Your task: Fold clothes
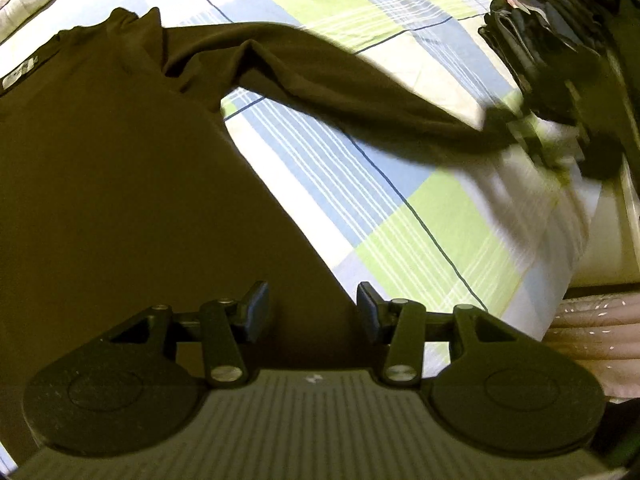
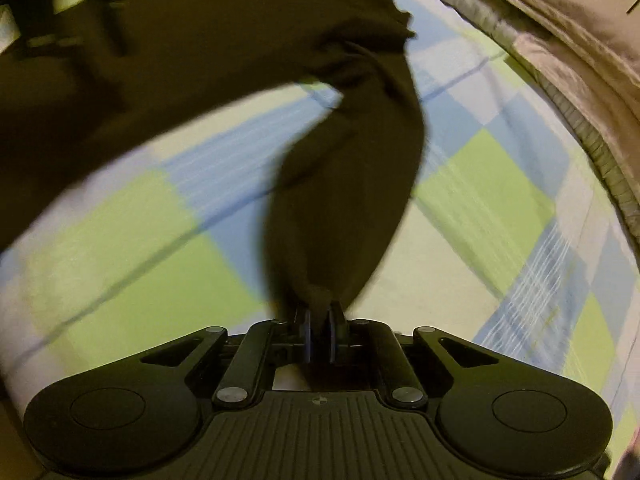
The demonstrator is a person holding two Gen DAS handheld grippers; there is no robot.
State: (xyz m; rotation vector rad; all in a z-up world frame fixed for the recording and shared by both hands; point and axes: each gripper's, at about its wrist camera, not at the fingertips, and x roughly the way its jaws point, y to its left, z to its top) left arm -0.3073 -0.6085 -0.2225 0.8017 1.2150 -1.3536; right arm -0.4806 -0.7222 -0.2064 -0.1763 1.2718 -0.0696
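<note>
Fingers of the right gripper (image 2: 319, 334) pinch shut on the sleeve end (image 2: 320, 240) of a dark shirt (image 1: 100, 184). Left gripper (image 1: 312, 312) hangs half open over the shirt's body, holding nothing. Shirt lies on a checked bedsheet (image 1: 400, 232).

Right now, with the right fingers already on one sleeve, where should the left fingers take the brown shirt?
Probably the side edge of the brown shirt just ahead of the open left gripper, coming straight down from above. The body lies flat on the checked sheet, and that straight edge shows clearly against it.
</note>
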